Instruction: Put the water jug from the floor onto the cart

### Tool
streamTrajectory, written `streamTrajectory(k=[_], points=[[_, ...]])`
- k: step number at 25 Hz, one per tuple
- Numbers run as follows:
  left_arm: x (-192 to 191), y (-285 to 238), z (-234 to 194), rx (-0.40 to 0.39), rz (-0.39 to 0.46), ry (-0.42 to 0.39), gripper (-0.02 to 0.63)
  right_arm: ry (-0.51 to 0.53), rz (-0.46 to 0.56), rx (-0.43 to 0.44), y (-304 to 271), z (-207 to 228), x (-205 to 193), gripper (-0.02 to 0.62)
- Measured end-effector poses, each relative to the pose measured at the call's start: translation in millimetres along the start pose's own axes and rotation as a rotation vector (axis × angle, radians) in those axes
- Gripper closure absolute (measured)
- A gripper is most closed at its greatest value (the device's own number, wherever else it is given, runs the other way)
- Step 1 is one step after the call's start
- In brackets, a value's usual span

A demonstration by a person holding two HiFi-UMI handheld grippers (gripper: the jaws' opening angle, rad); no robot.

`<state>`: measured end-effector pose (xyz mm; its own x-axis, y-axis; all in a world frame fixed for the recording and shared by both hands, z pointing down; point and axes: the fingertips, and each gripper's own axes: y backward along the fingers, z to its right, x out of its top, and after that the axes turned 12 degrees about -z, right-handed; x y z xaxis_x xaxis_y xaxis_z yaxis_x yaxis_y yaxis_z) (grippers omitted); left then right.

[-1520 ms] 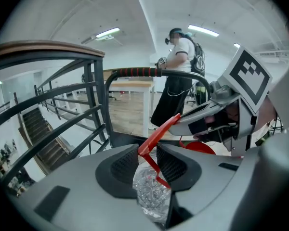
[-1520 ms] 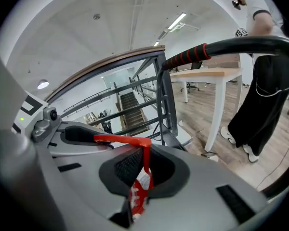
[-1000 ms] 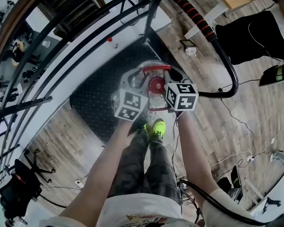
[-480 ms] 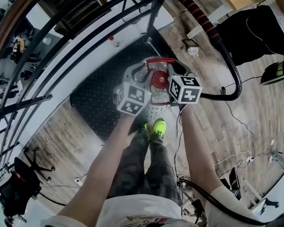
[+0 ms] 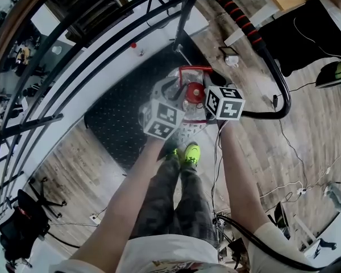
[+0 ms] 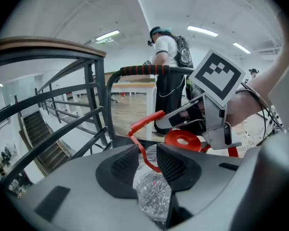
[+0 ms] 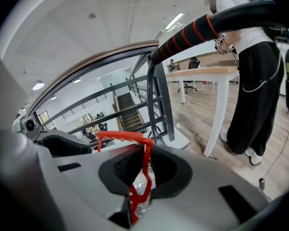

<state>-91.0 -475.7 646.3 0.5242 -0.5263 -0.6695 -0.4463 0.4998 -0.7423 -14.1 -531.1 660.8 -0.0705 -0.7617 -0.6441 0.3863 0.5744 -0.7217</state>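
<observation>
The water jug (image 5: 184, 111) is over the black deck of the cart (image 5: 113, 124), at the cart's push-bar end. Contact with the deck cannot be determined. The right gripper (image 7: 145, 161) is clamped narrow on the jug's red carry handle (image 7: 119, 136). The left gripper (image 6: 148, 154) grips wider, across the handle strap and the clear jug shoulder.

Two grippers: the left gripper (image 6: 147, 160) and the right gripper (image 7: 144, 165). One water jug (image 5: 194, 94), one cart (image 5: 116, 121), one bystander (image 5: 312, 33) at upper right.
</observation>
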Motion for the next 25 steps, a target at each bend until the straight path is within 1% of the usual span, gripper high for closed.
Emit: streamTrajectory(k=[8,9,11,14,19,23,25], points=[[-6,3,3,0.007,-0.014,-0.003,0.508,-0.018,0.009,0.000,6,2,-3,0.560],[-7,4,3,0.008,-0.015,-0.002,0.508,-0.020,0.007,0.006,6,2,-4,0.552],[-7,5,4,0.009,-0.015,0.002,0.508,-0.027,0.004,0.019,8,1,-5,0.503],[-4,13,6,0.009,-0.007,0.005,0.508,-0.035,0.007,0.025,17,1,-6,0.465],[1,35,2,0.023,-0.002,-0.001,0.508,-0.024,0.019,0.013,39,-3,-1,0.463],[21,57,0,0.032,0.023,-0.015,0.508,-0.017,0.033,0.023,59,-11,8,0.463],[31,66,0,0.024,0.040,-0.011,0.508,-0.013,0.039,0.033,71,-18,11,0.463]])
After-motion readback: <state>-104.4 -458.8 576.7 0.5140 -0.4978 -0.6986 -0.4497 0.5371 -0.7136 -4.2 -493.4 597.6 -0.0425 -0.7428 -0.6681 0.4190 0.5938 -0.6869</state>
